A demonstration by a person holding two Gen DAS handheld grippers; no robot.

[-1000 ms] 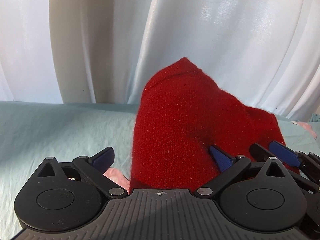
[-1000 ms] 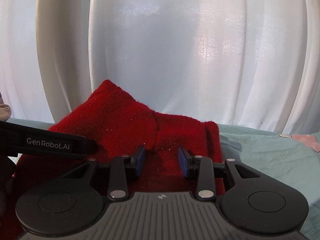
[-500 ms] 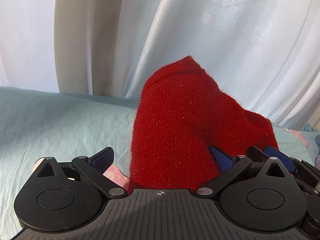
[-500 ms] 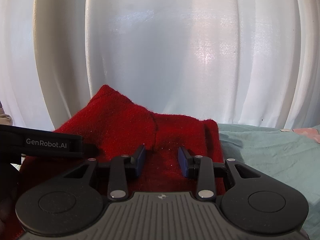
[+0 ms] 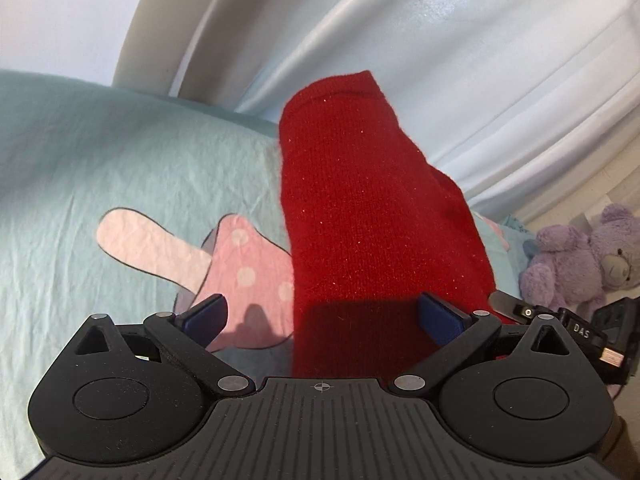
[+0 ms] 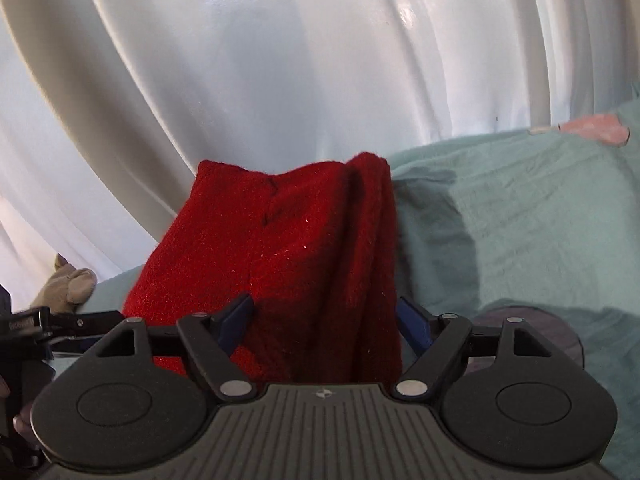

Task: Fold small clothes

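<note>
Both claws stand wide apart, the left claw (image 5: 320,318) and the right claw (image 6: 325,316) each straddling the red sweater (image 5: 372,216), heaped on the bed (image 5: 100,152) near the curtain (image 6: 280,60).

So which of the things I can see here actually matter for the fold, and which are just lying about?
Part of the job:
- red knit garment
- left claw, open around it
- right claw, open around it

Lying about:
- purple teddy bear
- white curtain
- mushroom print on the bedsheet

Red knit garment (image 5: 372,216) fills the space ahead; bare bedsheet (image 5: 100,152) lies open leftward, plush bear (image 5: 580,264) rightward
</note>
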